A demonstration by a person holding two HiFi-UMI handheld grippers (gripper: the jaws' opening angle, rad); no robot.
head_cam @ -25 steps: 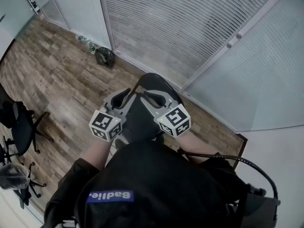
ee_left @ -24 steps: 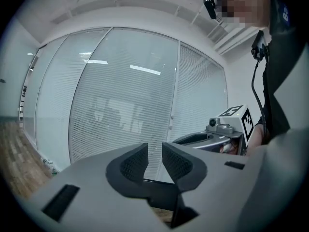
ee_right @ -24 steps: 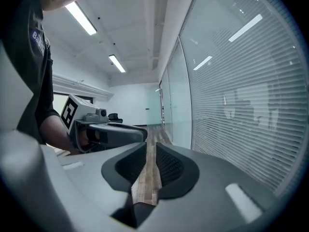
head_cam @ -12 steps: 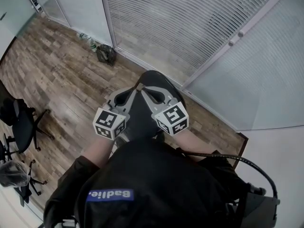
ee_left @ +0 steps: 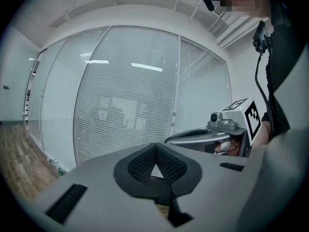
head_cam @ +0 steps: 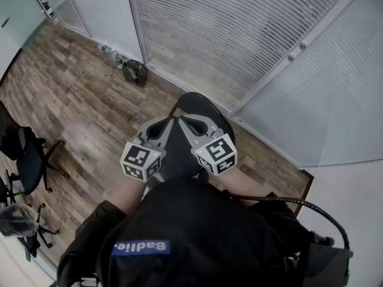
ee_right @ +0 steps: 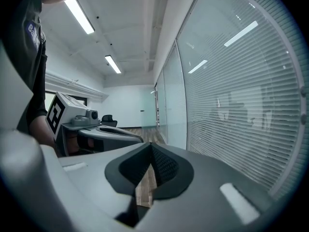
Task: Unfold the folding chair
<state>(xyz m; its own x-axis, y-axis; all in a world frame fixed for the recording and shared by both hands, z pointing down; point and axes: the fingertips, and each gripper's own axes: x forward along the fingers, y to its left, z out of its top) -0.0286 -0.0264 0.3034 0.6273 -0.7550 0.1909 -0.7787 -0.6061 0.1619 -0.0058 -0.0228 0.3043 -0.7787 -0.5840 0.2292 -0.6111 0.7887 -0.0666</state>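
Head view, frame centre: the fingers of the left gripper [head_cam: 169, 122] and right gripper [head_cam: 182, 119], apart a second ago, are now clenched on nothing. The folding chair [head_cam: 200, 107] beneath them stands folded and ungrasped.

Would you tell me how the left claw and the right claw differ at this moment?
The left claw angles in from the left of the dark chair top, the right claw from the right. The left claw's view faces the blinds; the right claw's looks along the glass wall. Both are shut and empty.
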